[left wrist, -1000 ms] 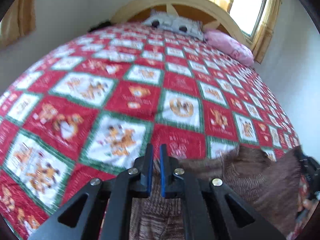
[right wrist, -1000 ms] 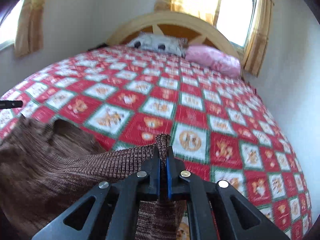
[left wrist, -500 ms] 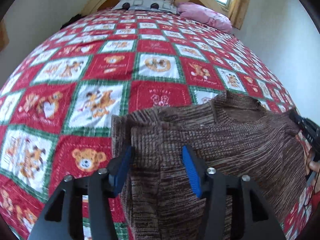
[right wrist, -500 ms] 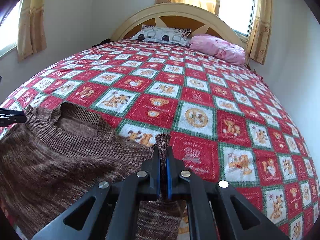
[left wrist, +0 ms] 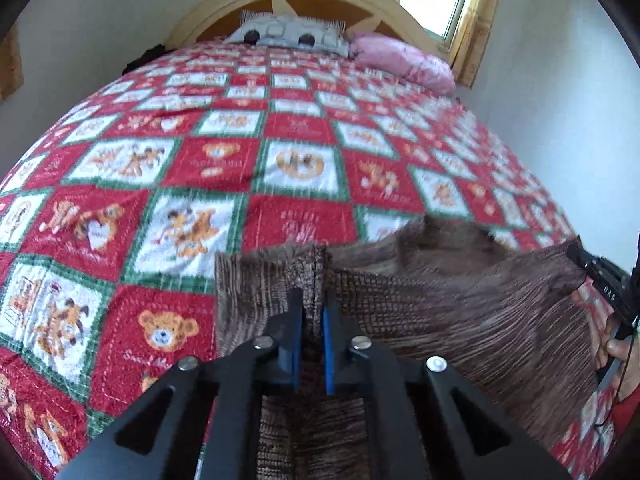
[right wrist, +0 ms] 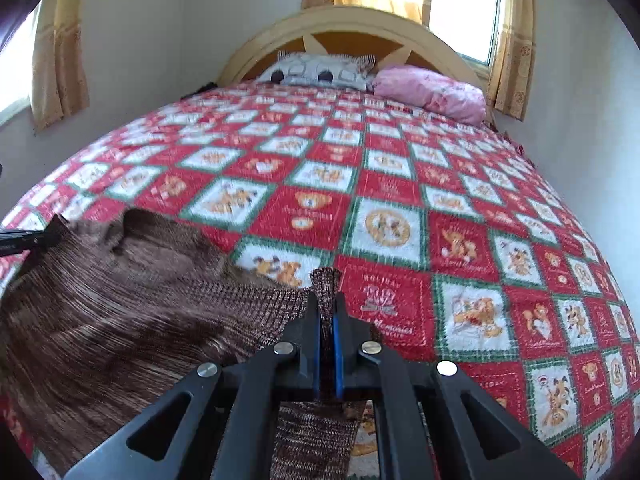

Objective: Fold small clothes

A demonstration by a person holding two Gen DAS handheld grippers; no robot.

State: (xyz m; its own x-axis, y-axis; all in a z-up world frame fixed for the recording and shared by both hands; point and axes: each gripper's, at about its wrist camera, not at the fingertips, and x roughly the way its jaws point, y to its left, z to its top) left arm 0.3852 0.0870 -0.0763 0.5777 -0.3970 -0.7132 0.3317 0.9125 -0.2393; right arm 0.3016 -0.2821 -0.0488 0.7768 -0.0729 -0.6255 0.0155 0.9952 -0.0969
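Half a second ago the left gripper (left wrist: 311, 312) stood wide open over the brown sweater (left wrist: 460, 312); now its blue pads have closed on a bunched fold of the knit, which sticks up between the fingertips. The right gripper (right wrist: 327, 312) is unchanged, clamped then as now on another pinch of the same sweater (right wrist: 120, 312) (a ribbed edge pokes up past its tips).

No boxes or baskets are in view.

From the left camera the sweater spreads from the pinched fold out to the right, where the other tool and the person's hand (left wrist: 618, 346) show at the frame's edge. From the right camera it spreads to the left, stretched between the two grips and partly lifted off the red teddy-bear quilt (right wrist: 400, 184) rather than lying flat as before. Beyond, at the head of the bed, a grey patterned pillow (right wrist: 320, 70) and a pink pillow (right wrist: 432, 90) lean against the arched wooden headboard (right wrist: 352, 24).
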